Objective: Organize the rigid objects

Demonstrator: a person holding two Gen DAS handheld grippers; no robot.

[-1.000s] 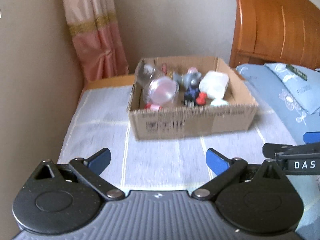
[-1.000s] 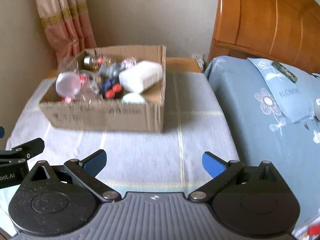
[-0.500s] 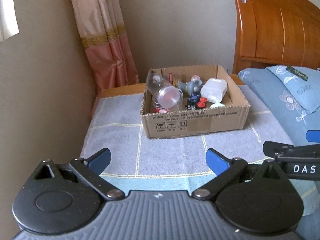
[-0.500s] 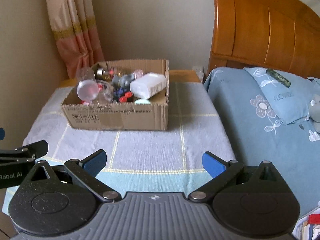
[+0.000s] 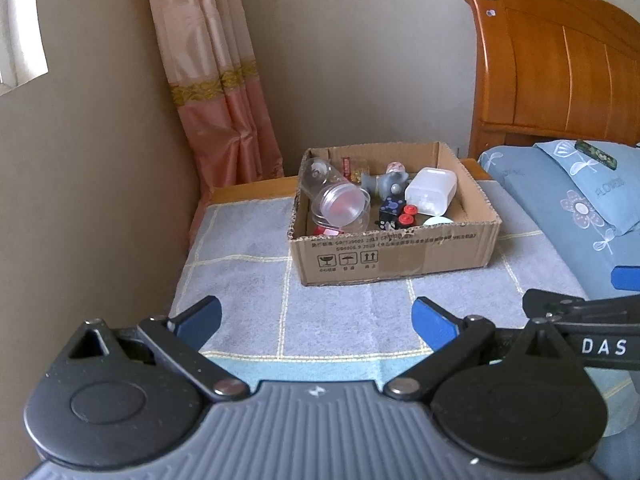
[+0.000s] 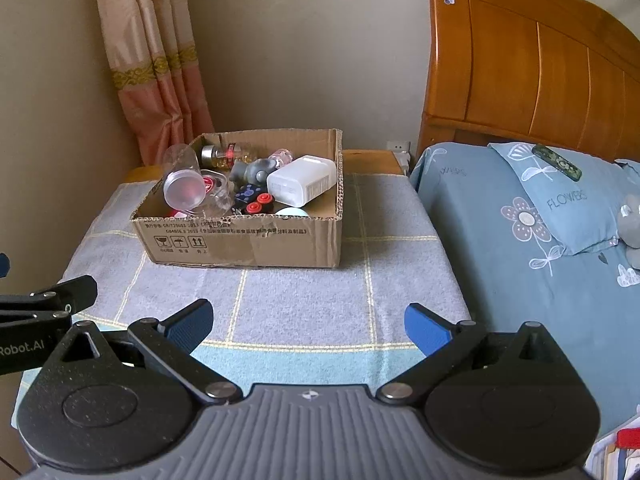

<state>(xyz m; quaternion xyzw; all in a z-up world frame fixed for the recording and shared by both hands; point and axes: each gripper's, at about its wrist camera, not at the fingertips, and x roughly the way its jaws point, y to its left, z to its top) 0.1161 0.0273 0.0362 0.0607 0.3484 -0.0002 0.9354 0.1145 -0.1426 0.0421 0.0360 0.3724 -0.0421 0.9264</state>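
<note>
The bed (image 6: 520, 216) runs along my right, and beside it the small table under a checked cloth (image 6: 280, 300) carries the cardboard box (image 5: 394, 254) near its far edge, pushed toward the wall, I judge to leave bare cloth in front for sorting. Everything rigid sits heaped inside it: a clear jar (image 5: 340, 204) lying on its side against the left wall, a white container (image 5: 431, 191) tilted at the right, a grey figurine (image 5: 390, 182) behind, a black cube (image 5: 390, 210) and two red caps (image 5: 406, 216) in the middle. My left gripper (image 5: 316, 318) and right gripper (image 6: 308, 322) hover over the near cloth, jaws wide apart and empty, well short of the box. Against a second ago, the box looks smaller and farther off in both views and more wall shows; I have drawn back and risen, with the jaws just as wide.
</note>
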